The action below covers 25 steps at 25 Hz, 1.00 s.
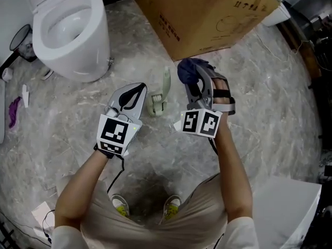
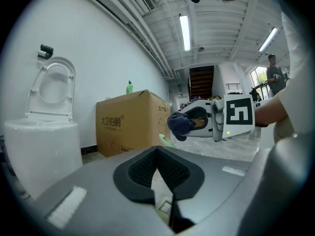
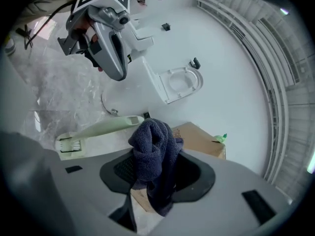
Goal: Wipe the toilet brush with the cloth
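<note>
Brush lies on the floor before the box, handle toward it. Right gripper jaws clamp the cloth just right of the handle; left gripper jaws, together and empty, sit left of it.

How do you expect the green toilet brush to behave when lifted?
The toilet brush is probably stiff, its handle lying straight on the floor. It looks slim and plastic, so likely light. Its smooth handle may slip.
</note>
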Each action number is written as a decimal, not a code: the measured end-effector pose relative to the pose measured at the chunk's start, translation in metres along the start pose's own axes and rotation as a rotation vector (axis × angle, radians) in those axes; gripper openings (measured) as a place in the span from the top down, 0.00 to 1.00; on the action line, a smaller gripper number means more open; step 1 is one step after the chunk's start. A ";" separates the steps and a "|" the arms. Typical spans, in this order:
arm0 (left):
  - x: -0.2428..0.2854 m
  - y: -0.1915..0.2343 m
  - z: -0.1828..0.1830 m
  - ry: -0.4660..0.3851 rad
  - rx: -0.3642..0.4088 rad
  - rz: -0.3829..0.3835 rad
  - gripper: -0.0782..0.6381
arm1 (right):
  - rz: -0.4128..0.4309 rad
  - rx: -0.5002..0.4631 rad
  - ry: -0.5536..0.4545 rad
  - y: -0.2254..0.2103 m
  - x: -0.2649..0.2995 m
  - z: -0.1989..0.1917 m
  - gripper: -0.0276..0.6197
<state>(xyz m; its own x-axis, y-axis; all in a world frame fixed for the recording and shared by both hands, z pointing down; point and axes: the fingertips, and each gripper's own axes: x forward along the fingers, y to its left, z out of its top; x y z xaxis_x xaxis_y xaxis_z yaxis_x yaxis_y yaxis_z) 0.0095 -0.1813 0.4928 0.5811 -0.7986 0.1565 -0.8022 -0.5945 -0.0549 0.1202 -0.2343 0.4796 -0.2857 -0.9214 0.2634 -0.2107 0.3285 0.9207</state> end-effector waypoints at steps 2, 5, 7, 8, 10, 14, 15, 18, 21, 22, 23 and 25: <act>-0.001 0.002 0.001 0.001 -0.024 0.004 0.89 | -0.004 -0.013 -0.007 -0.001 0.001 0.006 0.68; -0.001 0.003 0.006 -0.006 -0.027 0.012 0.89 | -0.002 -0.065 -0.005 0.003 0.008 0.009 0.68; -0.001 0.000 0.007 -0.008 -0.011 0.008 0.89 | 0.004 -0.087 -0.008 0.008 0.009 0.013 0.68; -0.002 -0.003 0.006 -0.005 0.005 0.003 0.89 | 0.014 -0.088 -0.008 0.011 0.008 0.014 0.68; -0.002 -0.005 0.006 0.000 0.041 -0.003 0.89 | 0.034 -0.098 -0.006 0.017 0.008 0.016 0.68; -0.006 -0.003 0.005 0.006 0.074 -0.007 0.89 | 0.068 -0.131 0.014 0.030 0.011 0.012 0.68; -0.007 -0.004 0.004 0.007 0.076 -0.011 0.89 | 0.079 -0.133 0.022 0.035 0.010 0.009 0.68; -0.010 -0.003 0.002 0.012 0.085 -0.012 0.89 | 0.105 -0.144 0.033 0.044 0.009 0.004 0.68; -0.011 0.000 0.002 0.012 0.077 -0.009 0.89 | 0.127 -0.162 0.038 0.051 0.009 0.002 0.68; -0.011 0.000 0.003 0.010 0.073 -0.010 0.89 | 0.135 -0.168 0.042 0.054 0.008 0.001 0.68; -0.011 0.000 0.003 0.009 0.072 -0.012 0.89 | 0.145 -0.172 0.046 0.058 0.008 0.000 0.68; -0.011 -0.002 0.002 0.010 0.074 -0.017 0.89 | 0.166 -0.181 0.052 0.065 0.007 -0.004 0.68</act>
<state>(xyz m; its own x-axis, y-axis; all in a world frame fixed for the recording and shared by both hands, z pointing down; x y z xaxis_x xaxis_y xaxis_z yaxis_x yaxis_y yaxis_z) 0.0044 -0.1716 0.4888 0.5928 -0.7876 0.1680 -0.7797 -0.6135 -0.1253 0.1080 -0.2200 0.5422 -0.2529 -0.8687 0.4259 0.0071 0.4385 0.8987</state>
